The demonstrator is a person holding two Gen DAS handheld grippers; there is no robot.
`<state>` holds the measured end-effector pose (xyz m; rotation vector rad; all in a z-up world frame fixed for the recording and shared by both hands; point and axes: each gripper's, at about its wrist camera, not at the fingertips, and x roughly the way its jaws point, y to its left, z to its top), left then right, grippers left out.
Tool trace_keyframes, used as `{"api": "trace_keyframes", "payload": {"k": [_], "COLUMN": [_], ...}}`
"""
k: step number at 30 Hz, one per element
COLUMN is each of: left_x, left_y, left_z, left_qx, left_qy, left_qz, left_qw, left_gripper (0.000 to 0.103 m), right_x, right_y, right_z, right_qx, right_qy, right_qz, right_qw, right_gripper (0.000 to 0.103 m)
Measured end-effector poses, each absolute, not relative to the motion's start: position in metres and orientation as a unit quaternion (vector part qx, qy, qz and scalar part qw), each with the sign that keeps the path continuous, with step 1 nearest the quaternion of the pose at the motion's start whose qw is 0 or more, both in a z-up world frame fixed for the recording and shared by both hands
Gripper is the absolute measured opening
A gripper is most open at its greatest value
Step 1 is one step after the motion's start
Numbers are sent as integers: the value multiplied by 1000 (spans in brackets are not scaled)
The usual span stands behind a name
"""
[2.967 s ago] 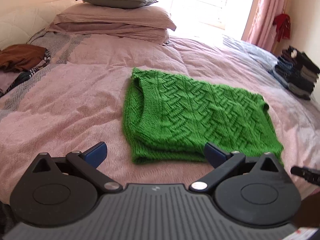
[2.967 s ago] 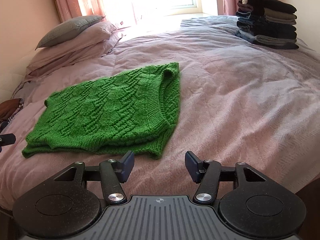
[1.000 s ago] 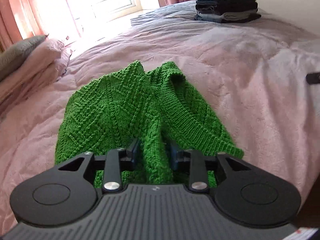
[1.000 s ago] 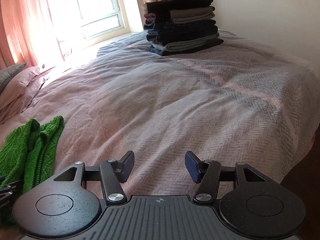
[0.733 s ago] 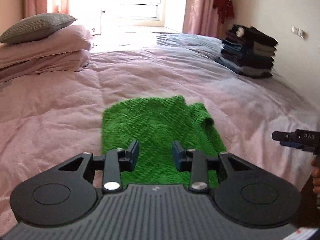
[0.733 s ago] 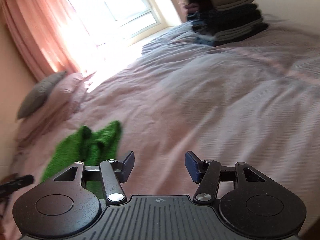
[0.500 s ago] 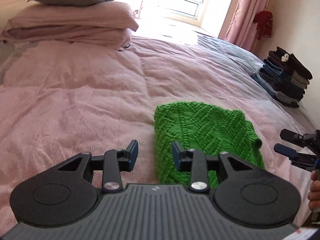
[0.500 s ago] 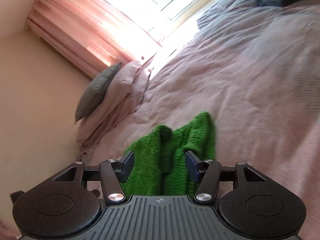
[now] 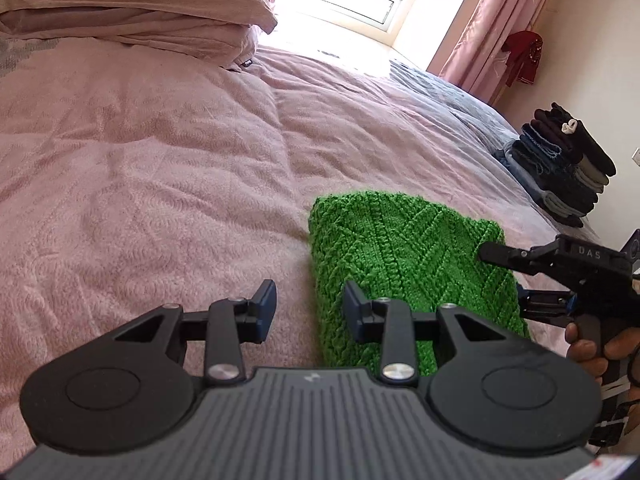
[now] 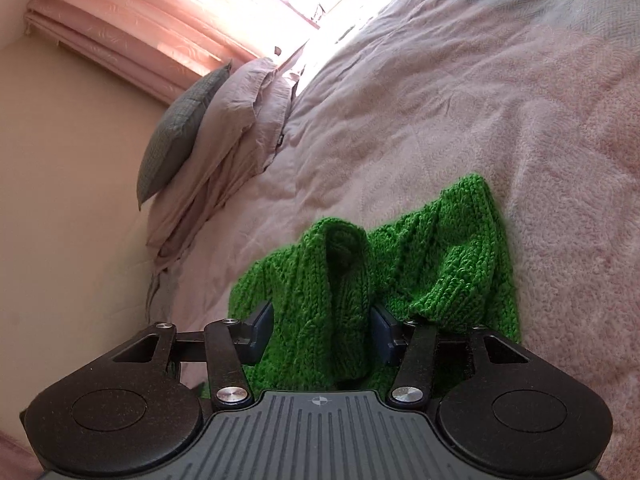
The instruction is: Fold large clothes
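A green knitted sweater [image 9: 400, 256] lies folded into a compact block on the pink bedcover [image 9: 160, 168]. My left gripper [image 9: 310, 308] hovers low at its near left corner. Its jaws stand a narrow gap apart with only bedcover between them, and the right finger [image 9: 354, 308] overlaps the sweater's edge. In the right wrist view my right gripper [image 10: 322, 328] is open, its fingers straddling a raised ribbed fold of the sweater [image 10: 340, 280]. From the left wrist view, the right gripper [image 9: 504, 276] reaches in at the sweater's right side, held by a hand [image 9: 588, 352].
Stacked pink pillows with a grey one on top [image 10: 224, 140] sit at the head of the bed. A pile of folded dark clothes [image 9: 564, 168] stands at the far right of the bed. Pink curtains [image 9: 476, 24] frame a bright window.
The sweater has gone from a wide flat rectangle to a narrower fold. My left gripper let go of it and drew back. My right gripper swung in onto the sweater's side.
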<state>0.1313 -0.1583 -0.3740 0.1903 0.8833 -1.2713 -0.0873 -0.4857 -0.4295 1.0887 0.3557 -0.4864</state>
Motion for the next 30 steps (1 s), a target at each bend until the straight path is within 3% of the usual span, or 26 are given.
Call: {"api": "trace_keyframes", "payload": {"k": [1,5,10,14,18,22,30], "left_x": [133,134,112,84,73,80,77], "left_y": [-161,-173,-194,-210,-215,-195,-116], "left_z": [-375,-372,-356,-356,-364,-357,-357], "left_qx": [85,86,111,151,172,158,118], "left_qy": [400,399,371,338,321,331,376], "left_qz": [-572,-572,-601,-625,-619,-616,-605], "left_qw": [711,711,699,688,696,697,692], "left_gripper": [31,31,31,31,31,31,31], "right_x": [-86,-93,-93,-95,-123,-165,-203], "right_y": [-484,-477,-480,-495,-494,-461,-369], "right_z": [-428,-400,-357,-387,-409,-401,-408], "right_qx": [500,464,381,386,445,494,543], "right_qy": [167,146,219,267,205,151,140], "right_qz": [-232,-250,-341,-351,-337,-323,-278], "right_qw": [817,837,831,810,804,793,780], "right_gripper": [15,10,10,12,22,42,42]}}
